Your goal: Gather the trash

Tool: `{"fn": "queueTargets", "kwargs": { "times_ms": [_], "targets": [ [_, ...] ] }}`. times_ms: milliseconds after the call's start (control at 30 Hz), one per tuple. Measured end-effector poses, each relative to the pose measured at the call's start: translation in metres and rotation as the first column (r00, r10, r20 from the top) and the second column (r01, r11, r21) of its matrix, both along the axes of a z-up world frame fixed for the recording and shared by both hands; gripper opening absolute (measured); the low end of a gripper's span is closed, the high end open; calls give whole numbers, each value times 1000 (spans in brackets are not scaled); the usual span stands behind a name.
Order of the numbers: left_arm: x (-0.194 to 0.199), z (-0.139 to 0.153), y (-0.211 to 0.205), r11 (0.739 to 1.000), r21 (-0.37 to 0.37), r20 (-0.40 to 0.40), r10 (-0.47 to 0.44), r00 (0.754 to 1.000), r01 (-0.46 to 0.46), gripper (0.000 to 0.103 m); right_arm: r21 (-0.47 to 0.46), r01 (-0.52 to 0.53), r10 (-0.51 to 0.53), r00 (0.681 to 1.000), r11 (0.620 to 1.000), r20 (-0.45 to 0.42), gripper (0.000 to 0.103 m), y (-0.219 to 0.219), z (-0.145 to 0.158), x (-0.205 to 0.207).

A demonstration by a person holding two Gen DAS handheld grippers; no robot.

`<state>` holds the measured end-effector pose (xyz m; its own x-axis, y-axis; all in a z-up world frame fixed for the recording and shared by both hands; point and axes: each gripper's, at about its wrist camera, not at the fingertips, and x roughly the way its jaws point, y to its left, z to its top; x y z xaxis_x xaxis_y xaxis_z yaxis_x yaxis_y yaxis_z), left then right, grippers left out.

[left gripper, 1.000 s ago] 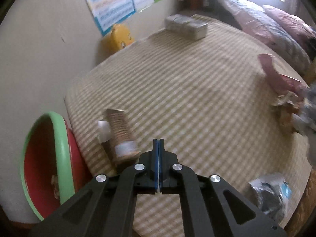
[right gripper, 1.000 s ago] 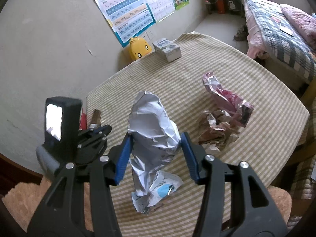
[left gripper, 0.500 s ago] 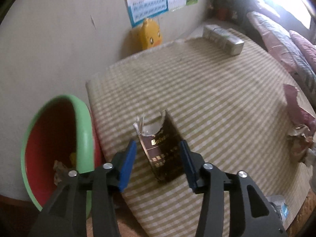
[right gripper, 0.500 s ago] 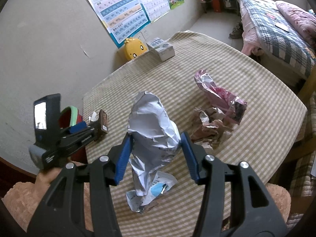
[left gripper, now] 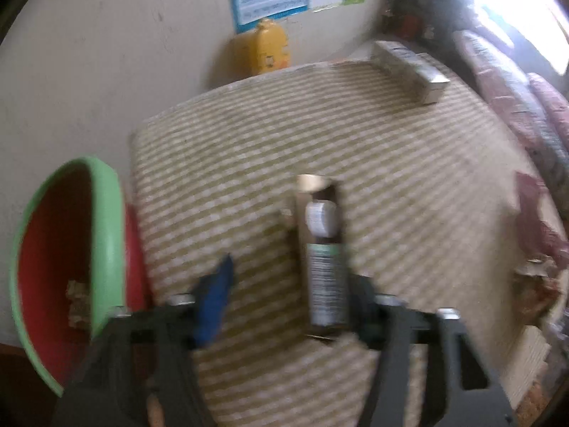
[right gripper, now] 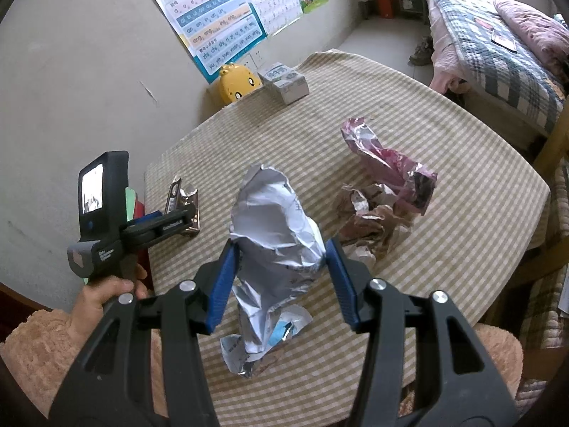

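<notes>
In the blurred left wrist view my left gripper [left gripper: 284,291] is open around a dark torn cigarette pack [left gripper: 323,249] lying on the checked tablecloth; the pack lies against the right finger, the blue left pad [left gripper: 213,299] stands apart. The pack also shows in the right wrist view [right gripper: 183,206], with the left gripper [right gripper: 177,219] at it. My right gripper [right gripper: 281,277] is shut on a crumpled silver foil bag [right gripper: 274,235], which hangs down to the table. A pink foil wrapper [right gripper: 387,160] and crumpled brown paper [right gripper: 370,220] lie to its right.
A red bin with a green rim [left gripper: 103,235] stands at the table's left edge with scraps inside. A yellow duck toy [right gripper: 238,85] and a grey carton [right gripper: 284,82] sit at the far edge by the wall. A bed [right gripper: 498,53] is at the right.
My left gripper opened from shut, swung toward the wall and moved in around the cigarette pack. My right gripper kept its hold on the silver bag and rose slightly.
</notes>
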<state>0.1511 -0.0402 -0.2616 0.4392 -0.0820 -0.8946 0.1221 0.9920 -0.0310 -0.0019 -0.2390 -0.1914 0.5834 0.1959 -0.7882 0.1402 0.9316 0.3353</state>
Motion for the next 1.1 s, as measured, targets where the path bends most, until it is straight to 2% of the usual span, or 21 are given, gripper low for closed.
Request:
{"fn": "queueTargets", "kwargs": {
  "times_ms": [33,67,167,333,633,733,900,1100],
  "targets": [
    [-3,2,-3,1000,12,-2,-13,1000,13,17,0,0,0,1000,1000,4,50,0,1,-1],
    [-5,5,-5,1000,20,4,-21,1000,21,17,-2,1,-1,1000,1000,7,50,0,2,-1],
    [-17,14,0,999,-21,30,-42,999,42,17,-1,2,-2,1000,1000,13,50,0,3,-3],
    [-35,35,17,997,-73,69,-18,997,23,16,10,5,-5,1000,1000,10,50,0,2,-2],
    [-72,93,27,996,-55,236,-52,970,67,16,-11,-21,21,999,1000,28,50,12,13,-3],
    [-78,101,31,996,-58,249,-54,967,71,16,-19,-34,34,999,999,35,50,19,18,-4],
    [-93,111,44,998,-18,285,-51,957,59,16,-30,-69,70,996,997,55,50,35,30,-4],
    [-99,119,73,1000,-8,304,11,953,-9,16,-50,-123,127,988,991,82,50,59,45,-1]
  ]
}}
